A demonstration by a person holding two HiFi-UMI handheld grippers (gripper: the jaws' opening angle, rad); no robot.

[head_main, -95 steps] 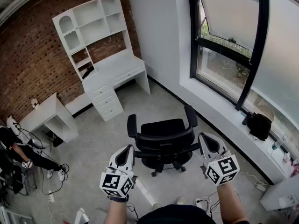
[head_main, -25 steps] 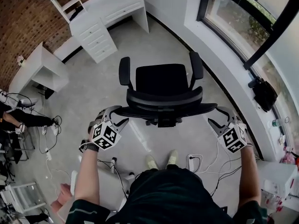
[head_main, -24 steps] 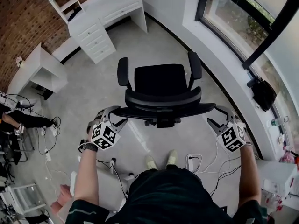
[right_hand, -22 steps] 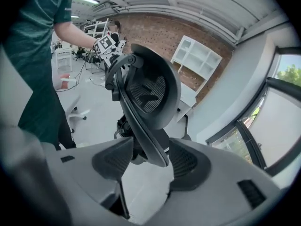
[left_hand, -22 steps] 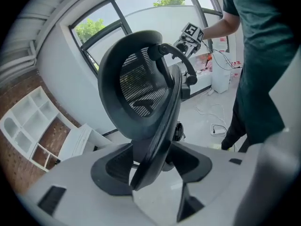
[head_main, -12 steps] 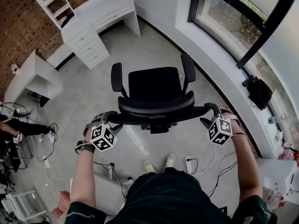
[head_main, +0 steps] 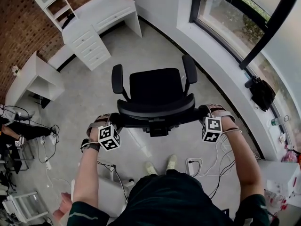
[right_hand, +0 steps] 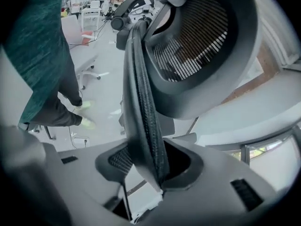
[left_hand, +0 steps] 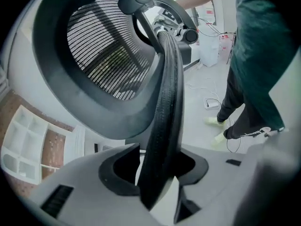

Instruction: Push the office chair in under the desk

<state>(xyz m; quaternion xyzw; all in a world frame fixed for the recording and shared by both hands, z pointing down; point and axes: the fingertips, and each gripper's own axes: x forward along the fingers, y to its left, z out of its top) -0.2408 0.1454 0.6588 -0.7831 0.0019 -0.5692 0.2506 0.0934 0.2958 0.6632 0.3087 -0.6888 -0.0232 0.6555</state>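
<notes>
The black office chair (head_main: 155, 86) stands on the grey floor with its seat facing the white desk with drawers (head_main: 106, 13) at the far left. My left gripper (head_main: 114, 121) is at the left end of the mesh backrest (head_main: 155, 111), and my right gripper (head_main: 203, 111) is at its right end. In the left gripper view the backrest's rim (left_hand: 169, 88) runs down between the jaws of the left gripper (left_hand: 157, 173), which are closing, with dark gaps beside it. The right gripper (right_hand: 150, 166) is also closing, with the rim (right_hand: 138, 79) between its jaws.
A small white side desk (head_main: 35, 76) stands at the left. The window wall with its sill (head_main: 221, 46) runs along the right and carries a black bag (head_main: 261, 93). Cables and a power strip (head_main: 195, 164) lie by my feet (head_main: 160, 163). A person sits at the far left (head_main: 9, 131).
Both grippers have moved up and inward, from beside the backrest to its two ends, and the rim now sits between their jaws. The chair has barely shifted.
</notes>
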